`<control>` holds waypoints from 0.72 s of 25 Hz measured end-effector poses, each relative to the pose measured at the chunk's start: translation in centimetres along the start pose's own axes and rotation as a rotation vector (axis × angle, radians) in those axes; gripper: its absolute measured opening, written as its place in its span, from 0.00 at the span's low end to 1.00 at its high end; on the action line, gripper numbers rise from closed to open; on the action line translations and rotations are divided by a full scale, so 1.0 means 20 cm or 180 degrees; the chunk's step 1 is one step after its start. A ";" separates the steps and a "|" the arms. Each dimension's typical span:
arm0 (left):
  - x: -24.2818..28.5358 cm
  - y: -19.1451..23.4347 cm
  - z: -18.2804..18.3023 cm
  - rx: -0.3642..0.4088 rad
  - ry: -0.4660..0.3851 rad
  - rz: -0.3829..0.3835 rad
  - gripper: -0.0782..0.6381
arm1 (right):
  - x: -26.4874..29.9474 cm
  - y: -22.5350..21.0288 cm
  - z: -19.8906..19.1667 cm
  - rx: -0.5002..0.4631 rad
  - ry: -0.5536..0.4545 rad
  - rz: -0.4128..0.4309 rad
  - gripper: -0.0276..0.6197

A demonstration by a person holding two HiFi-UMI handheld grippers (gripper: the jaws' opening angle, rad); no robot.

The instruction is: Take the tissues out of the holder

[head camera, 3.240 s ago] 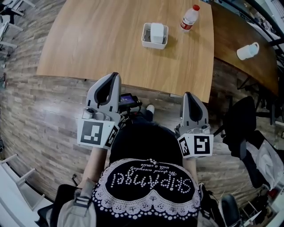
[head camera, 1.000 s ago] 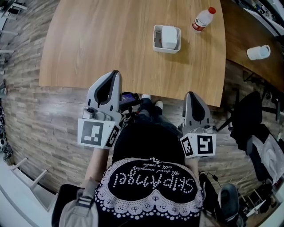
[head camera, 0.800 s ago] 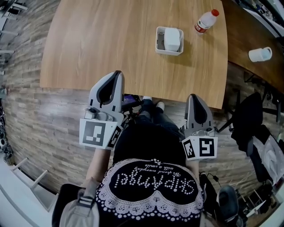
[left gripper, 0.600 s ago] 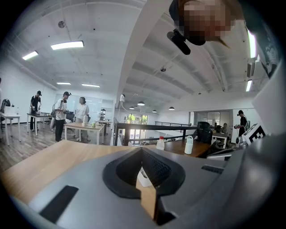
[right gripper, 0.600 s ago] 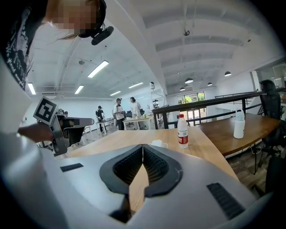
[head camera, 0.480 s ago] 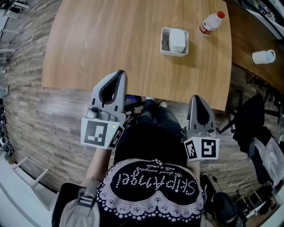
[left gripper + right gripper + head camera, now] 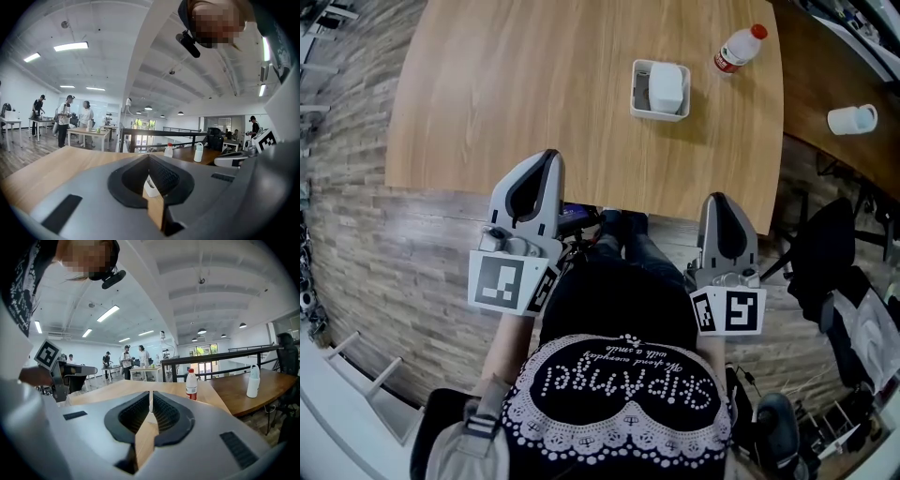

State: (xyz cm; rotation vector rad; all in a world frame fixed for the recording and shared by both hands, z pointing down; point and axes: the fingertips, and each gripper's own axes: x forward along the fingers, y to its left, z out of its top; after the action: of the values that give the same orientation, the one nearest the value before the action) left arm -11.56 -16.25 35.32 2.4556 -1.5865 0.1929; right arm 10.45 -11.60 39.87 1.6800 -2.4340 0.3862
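The white tissue holder (image 7: 639,94) stands on the far right part of the wooden table (image 7: 516,84), with a white block of tissues (image 7: 667,86) upright in it. Both grippers hover low in front of the table's near edge, well short of the holder. My left gripper (image 7: 546,159) is shut with nothing held; in its own view the left gripper (image 7: 149,157) points at the holder (image 7: 151,188), which shows through the gap behind the tips. My right gripper (image 7: 722,199) is shut and empty as well; in its own view the right gripper (image 7: 151,393) has its tips touching.
A plastic bottle with a red cap (image 7: 737,49) stands just right of the holder, near the table's right edge. A white jug (image 7: 850,119) sits on a darker table to the right. A black chair (image 7: 825,253) is by my right side. People stand at far tables.
The right gripper has crept forward to the table's near edge. The left gripper has barely moved. The head view drifted a little, so the holder shifted in the picture.
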 end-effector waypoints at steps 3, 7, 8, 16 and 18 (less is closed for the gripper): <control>0.02 -0.01 0.00 -0.0014 0.0000 0.0004 0.12 | 0.02 0.00 0.01 0.0007 -0.0030 0.0056 0.06; 0.03 -0.02 -0.01 -0.0038 0.0018 -0.0008 0.12 | 0.06 0.02 -0.02 0.0011 0.0049 0.0155 0.07; 0.04 -0.03 -0.01 -0.0040 0.0021 -0.0013 0.12 | 0.07 0.02 -0.03 0.0029 0.0067 0.0178 0.12; 0.08 -0.01 0.03 -0.0029 -0.0019 0.0020 0.12 | 0.16 -0.01 -0.05 0.0056 0.0149 0.0161 0.30; 0.08 0.02 0.03 -0.0026 -0.0022 0.0060 0.12 | 0.17 -0.02 -0.05 0.0083 0.0140 0.0143 0.31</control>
State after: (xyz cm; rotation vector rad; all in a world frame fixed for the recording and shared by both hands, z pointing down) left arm -11.23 -17.95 35.09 2.4386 -1.6107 0.1809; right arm 9.53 -14.44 41.87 1.6117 -2.4491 0.4580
